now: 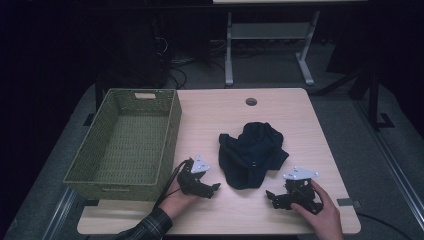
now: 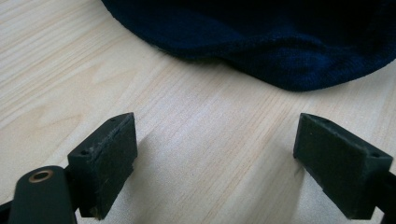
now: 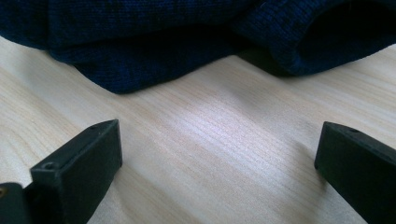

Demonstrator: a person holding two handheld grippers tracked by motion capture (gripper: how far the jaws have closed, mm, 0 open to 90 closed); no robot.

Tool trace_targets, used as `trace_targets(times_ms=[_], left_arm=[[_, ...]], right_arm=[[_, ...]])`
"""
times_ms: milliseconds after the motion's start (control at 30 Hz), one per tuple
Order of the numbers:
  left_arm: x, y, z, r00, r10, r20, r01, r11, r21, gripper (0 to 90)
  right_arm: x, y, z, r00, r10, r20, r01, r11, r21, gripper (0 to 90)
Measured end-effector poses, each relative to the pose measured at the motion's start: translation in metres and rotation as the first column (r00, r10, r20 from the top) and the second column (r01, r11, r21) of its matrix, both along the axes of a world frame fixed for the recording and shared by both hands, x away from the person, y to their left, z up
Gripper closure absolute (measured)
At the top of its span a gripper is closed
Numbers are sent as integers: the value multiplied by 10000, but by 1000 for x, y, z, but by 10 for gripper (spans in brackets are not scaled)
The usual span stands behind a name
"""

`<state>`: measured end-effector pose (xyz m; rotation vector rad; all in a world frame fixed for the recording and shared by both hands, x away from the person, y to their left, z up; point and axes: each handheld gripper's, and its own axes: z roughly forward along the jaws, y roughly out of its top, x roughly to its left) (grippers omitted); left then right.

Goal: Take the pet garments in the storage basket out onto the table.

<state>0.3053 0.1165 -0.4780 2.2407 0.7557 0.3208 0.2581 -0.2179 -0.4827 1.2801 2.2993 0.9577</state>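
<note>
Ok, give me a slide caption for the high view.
Two open hand-held grippers, left and right, flank a crumpled dark garment beside an empty green basket.

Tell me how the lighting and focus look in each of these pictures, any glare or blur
High view: dim, dark surroundings, only the table lit, dark garment nearly featureless. Left gripper view: bright, wood grain sharp, near jaws slightly soft, soft jaw shadows. Right gripper view: a pale sheen on the wood ahead of the jaws, knit texture of the garment visible.

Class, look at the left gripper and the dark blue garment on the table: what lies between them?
Only bare wooden table. In the left gripper view, the left gripper stands open short of the dark blue garment, with nothing but wood grain between.
</note>
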Motion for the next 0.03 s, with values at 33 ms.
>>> trace_targets(times_ms=[33], left_arm=[[0, 0, 0, 10000, 1, -3, -1, 10000, -3, 130]], right_arm=[[0, 0, 0, 10000, -1, 3, 1, 10000, 3, 5]])
